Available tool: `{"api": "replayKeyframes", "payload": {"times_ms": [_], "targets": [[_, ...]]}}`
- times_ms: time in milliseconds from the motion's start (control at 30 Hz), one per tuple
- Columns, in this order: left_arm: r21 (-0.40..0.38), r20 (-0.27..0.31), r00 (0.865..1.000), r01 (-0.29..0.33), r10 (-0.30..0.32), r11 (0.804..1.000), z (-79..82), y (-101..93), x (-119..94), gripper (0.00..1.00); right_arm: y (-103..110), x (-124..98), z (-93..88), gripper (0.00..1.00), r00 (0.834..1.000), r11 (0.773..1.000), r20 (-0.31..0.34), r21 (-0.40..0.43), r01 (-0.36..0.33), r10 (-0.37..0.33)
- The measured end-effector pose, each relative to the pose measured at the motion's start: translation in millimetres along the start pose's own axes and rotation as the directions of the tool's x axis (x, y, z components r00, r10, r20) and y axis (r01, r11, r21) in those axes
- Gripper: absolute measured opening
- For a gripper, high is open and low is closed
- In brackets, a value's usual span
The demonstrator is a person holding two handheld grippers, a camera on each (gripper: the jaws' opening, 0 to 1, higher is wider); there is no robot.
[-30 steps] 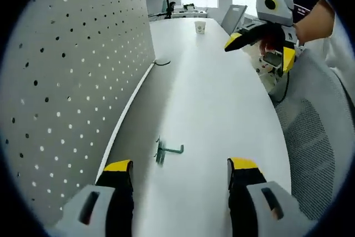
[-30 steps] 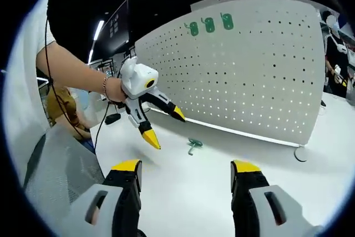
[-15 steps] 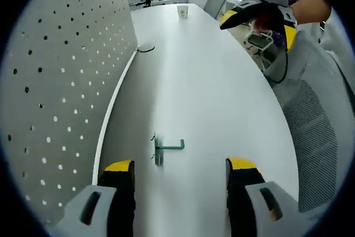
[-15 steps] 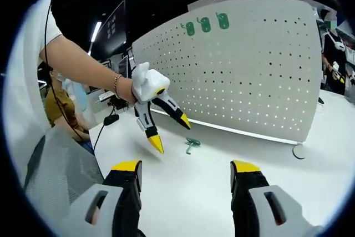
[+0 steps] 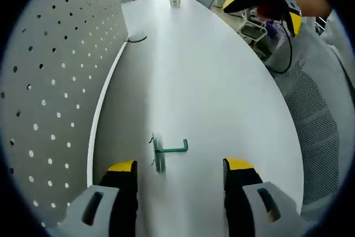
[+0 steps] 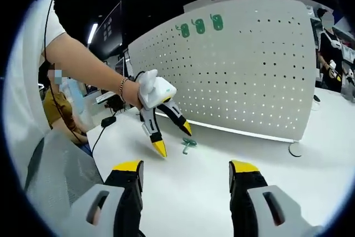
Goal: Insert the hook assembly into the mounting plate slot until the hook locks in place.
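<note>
A small green hook assembly [image 5: 165, 151] lies flat on the white table [image 5: 211, 81], just ahead of my left gripper [image 5: 178, 166], whose jaws stand open on either side of it without touching. In the right gripper view the same hook [image 6: 187, 145] lies near the foot of the white pegboard [image 6: 249, 76]. The left gripper [image 6: 173, 138] hangs open right above and beside the hook there. My right gripper [image 6: 183, 166] is open and holds nothing; it also appears open in the air [image 5: 263, 8] at the far right of the table. The pegboard [image 5: 50, 81] rises along the left.
Three green hooks [image 6: 198, 25] hang near the pegboard's top. A paper cup [image 5: 175, 1] stands at the table's far end. A dark cable loop [image 5: 136, 39] lies by the board's foot. A mesh chair [image 5: 321, 131] sits against the table's right edge. Seated people are behind.
My left gripper has come down and closer to the hook, which now lies nearer between its jaws. The right gripper has stayed raised and open.
</note>
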State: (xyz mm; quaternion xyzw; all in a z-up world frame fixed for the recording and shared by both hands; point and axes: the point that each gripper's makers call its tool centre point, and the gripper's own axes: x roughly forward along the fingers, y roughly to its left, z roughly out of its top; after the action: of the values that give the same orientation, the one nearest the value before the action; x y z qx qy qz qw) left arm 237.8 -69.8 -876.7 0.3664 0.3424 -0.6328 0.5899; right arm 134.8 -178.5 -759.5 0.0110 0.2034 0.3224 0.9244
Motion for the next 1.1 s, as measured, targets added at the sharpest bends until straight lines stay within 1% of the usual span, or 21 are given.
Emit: {"api": "replayKeyframes", "payload": {"times_ms": [33, 67, 100, 133, 167, 233, 367, 500, 600, 667, 800, 933, 1100], "targets": [[-0.004, -0.013, 1.000, 0.019, -0.020, 1.000, -2.3, -3.1, 2, 0.63, 0, 0, 0.1, 0.60, 1.000, 1.000, 0.000, 0.000, 0.000, 0.000], [0.009, -0.018, 1.000, 0.022, -0.022, 1.000, -3.4, -3.7, 4, 0.60, 1, 0, 0.4, 0.60, 1.000, 1.000, 0.003, 0.002, 0.001, -0.001], [0.026, -0.042, 0.999, 0.020, -0.019, 0.999, -8.3, -4.7, 5, 0.60, 1, 0, 0.3, 0.60, 1.000, 1.000, 0.003, 0.003, 0.001, -0.001], [0.062, -0.023, 1.000, 0.006, -0.004, 0.998, -4.9, -1.2, 5, 0.61, 1, 0, -0.4, 0.60, 1.000, 1.000, 0.002, 0.006, 0.001, -0.001], [0.006, -0.019, 1.000, 0.015, -0.015, 1.000, -3.7, -3.1, 5, 0.62, -1, 0, -1.6, 0.60, 1.000, 1.000, 0.001, 0.005, 0.005, -0.005], [0.027, -0.019, 1.000, 0.013, -0.012, 1.000, -2.5, -2.0, 5, 0.62, -1, -1, -2.5, 0.60, 1.000, 1.000, 0.001, 0.011, 0.006, -0.006], [0.026, -0.012, 1.000, 0.010, -0.010, 1.000, -1.6, -1.1, 6, 0.61, -2, -2, -3.1, 0.59, 1.000, 1.000, 0.002, 0.014, 0.010, -0.010], [0.021, -0.006, 1.000, 0.008, -0.008, 1.000, -0.5, 0.0, 5, 0.58, -3, -1, -3.0, 0.59, 1.000, 1.000, 0.004, 0.024, 0.009, -0.009], [0.013, 0.002, 1.000, -0.001, 0.001, 1.000, 0.5, 4.8, 5, 0.52, -4, -1, -2.7, 0.58, 1.000, 1.000, 0.002, 0.023, 0.014, -0.014], [-0.003, 0.005, 1.000, -0.013, 0.013, 1.000, 1.0, 9.7, 5, 0.46, -4, -1, -1.7, 0.58, 1.000, 0.999, 0.005, 0.029, 0.013, -0.014], [-0.039, 0.009, 0.999, -0.034, 0.034, 0.999, 2.2, 16.4, 5, 0.37, -5, -1, -1.2, 0.57, 1.000, 0.999, 0.005, 0.032, 0.017, -0.017], [-0.064, 0.004, 0.999, -0.052, 0.052, 0.997, 1.9, 21.5, 5, 0.28, -6, -2, -1.6, 0.57, 1.000, 0.999, 0.010, 0.045, 0.021, -0.022], [-0.070, -0.008, 0.997, -0.076, 0.075, 0.995, 0.9, 25.1, 4, 0.16, -6, -2, -2.5, 0.56, 1.000, 0.999, 0.011, 0.049, 0.022, -0.023]]}}
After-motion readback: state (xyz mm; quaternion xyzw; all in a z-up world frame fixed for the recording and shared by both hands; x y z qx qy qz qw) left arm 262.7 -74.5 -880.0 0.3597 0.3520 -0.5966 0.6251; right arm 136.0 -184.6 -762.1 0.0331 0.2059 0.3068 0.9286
